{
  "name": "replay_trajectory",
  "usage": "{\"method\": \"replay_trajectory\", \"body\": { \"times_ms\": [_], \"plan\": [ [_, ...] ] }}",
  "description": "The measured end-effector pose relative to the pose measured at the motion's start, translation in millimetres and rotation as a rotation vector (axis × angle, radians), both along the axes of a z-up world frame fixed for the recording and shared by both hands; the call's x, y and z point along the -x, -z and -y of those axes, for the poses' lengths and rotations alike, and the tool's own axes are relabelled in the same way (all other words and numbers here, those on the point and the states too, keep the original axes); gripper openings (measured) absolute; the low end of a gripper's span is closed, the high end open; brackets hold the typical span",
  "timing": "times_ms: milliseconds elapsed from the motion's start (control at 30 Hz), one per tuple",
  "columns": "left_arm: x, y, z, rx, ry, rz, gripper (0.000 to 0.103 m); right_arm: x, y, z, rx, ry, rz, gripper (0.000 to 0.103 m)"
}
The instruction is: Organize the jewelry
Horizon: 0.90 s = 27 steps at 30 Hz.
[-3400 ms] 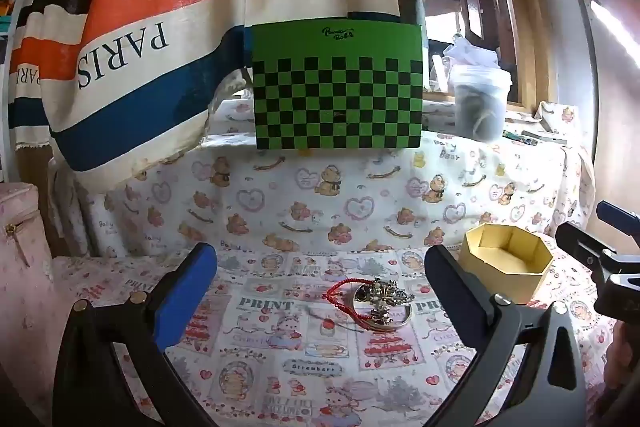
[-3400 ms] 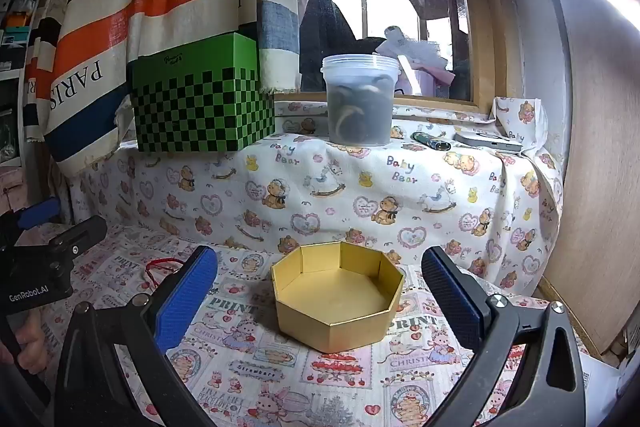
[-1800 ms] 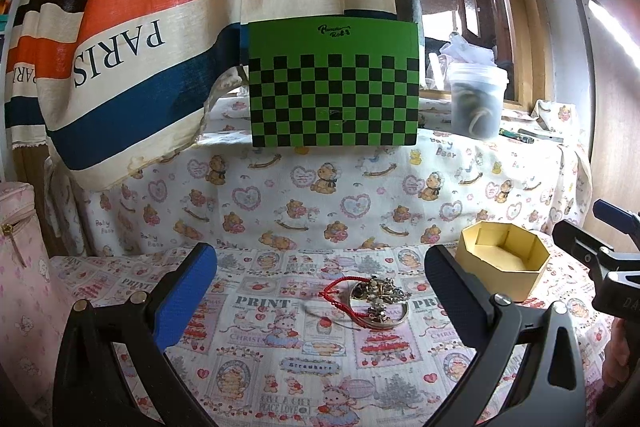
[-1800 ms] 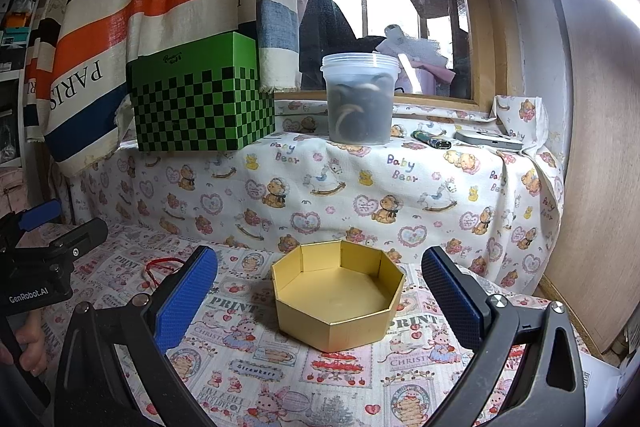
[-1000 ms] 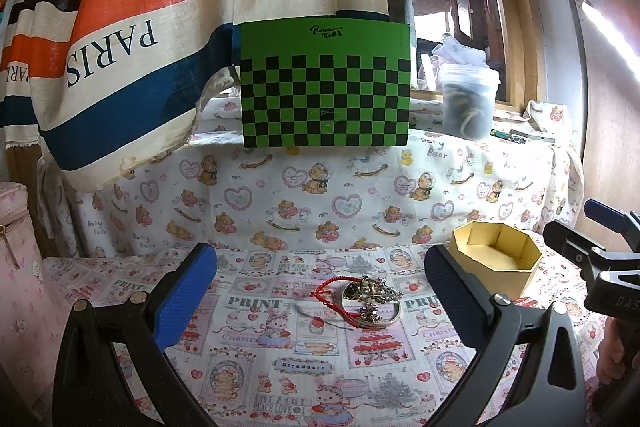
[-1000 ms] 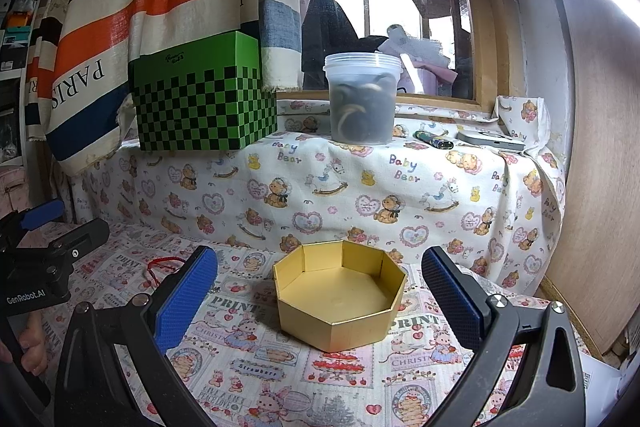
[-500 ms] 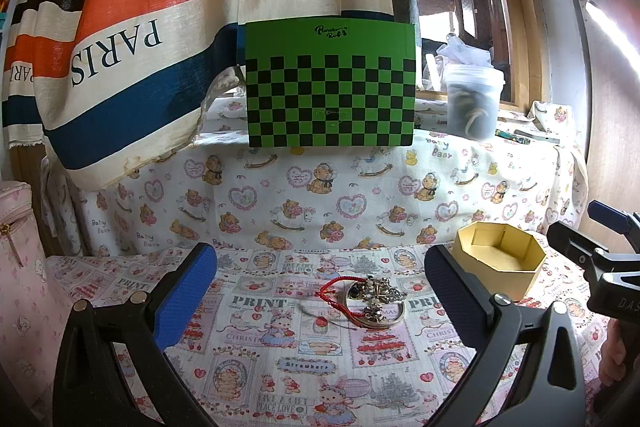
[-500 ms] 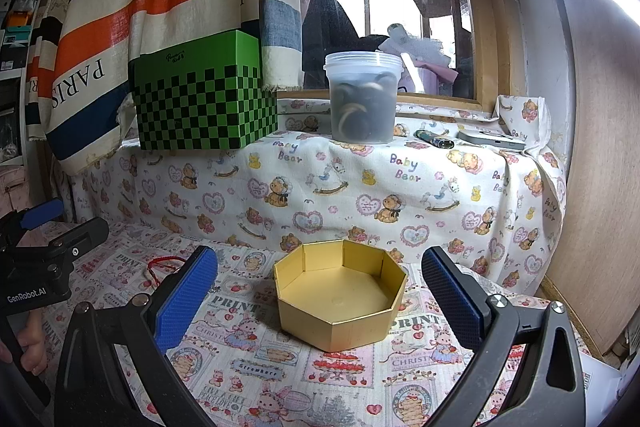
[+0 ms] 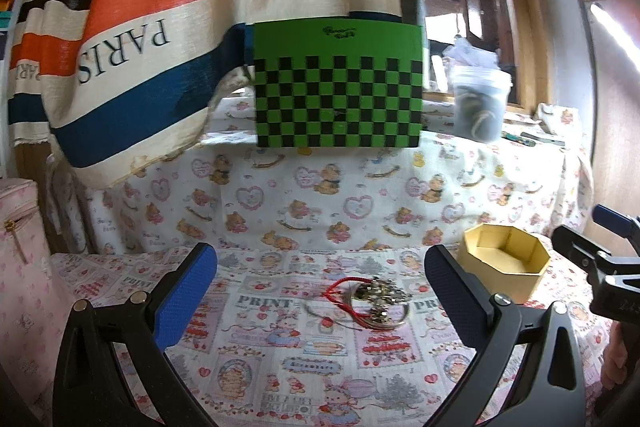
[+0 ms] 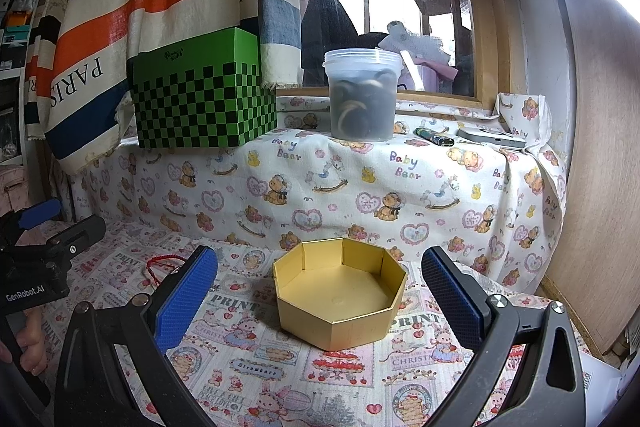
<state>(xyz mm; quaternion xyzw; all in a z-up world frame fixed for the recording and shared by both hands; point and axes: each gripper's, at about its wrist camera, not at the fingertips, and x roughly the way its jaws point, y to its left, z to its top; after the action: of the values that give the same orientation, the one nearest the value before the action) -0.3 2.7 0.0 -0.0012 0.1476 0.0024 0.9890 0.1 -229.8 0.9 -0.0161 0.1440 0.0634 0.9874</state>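
Left wrist view: one jewelry pile (image 9: pixel 374 301), one gold box (image 9: pixel 505 269), two grippers (image 9: pixel 320 301) (image 10: pixel 319 301) gaping wide, empty.

Blur keeps the tangled jewelry pile (image 9: pixel 374 301) from being told apart.
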Motion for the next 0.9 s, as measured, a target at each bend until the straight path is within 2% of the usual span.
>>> {"method": "replay_trajectory", "body": {
  "times_ms": [133,433,633,767,900],
  "plan": [
    [-1,0,-3,0.0,-0.036,-0.005,0.103,0,0,-1,0.005,-0.002,0.005,0.103],
    [-6,1,-3,0.013,0.011,-0.025,0.103,-1,0,-2,0.008,0.006,0.005,0.103],
    [-5,0,-2,-0.001,0.002,-0.009,0.103,-1,-1,1,0.006,0.041,0.004,0.103],
    [-7,1,1,-0.017,0.023,-0.039,0.103,-1,-1,1,0.005,0.038,0.004,0.103],
    [-11,3,-3,0.012,0.045,-0.072,0.103,0,0,3,-0.002,0.046,0.006,0.103]
  ]
}}
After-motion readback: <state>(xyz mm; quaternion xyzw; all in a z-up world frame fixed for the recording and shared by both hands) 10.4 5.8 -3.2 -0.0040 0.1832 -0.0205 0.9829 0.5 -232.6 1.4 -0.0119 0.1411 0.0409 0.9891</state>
